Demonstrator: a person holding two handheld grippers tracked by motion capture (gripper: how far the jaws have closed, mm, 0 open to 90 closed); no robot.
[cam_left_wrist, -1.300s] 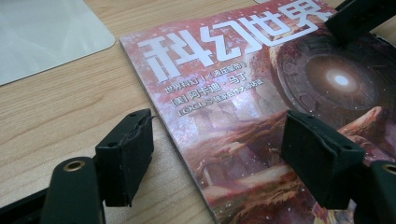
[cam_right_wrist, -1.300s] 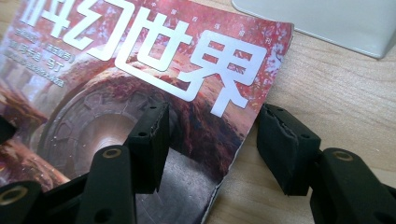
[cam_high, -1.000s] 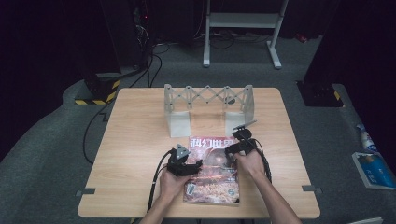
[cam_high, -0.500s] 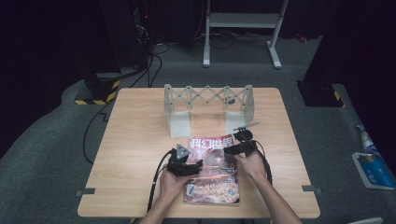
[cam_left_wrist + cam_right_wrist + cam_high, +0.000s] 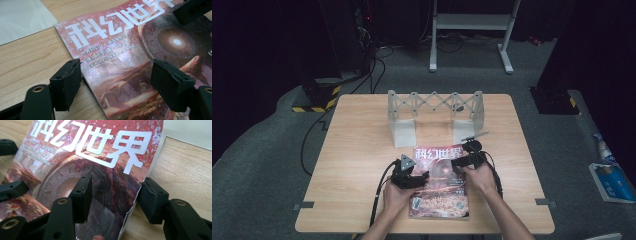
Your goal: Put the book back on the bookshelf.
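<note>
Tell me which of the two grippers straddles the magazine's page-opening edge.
The right gripper: its open jaws stand either side of the magazine's loose page edge. The left gripper straddles the bound spine edge instead.

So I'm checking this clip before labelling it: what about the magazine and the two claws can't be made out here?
- Magazine, high view: its near corners lie under the hands; the small cover print is too small to read.
- Left claw, left gripper view: whether its pads touch the cover can't be told.
- Right claw, right gripper view: the frame's bottom edge cuts off the magazine's right edge, and pad contact is unclear.
</note>
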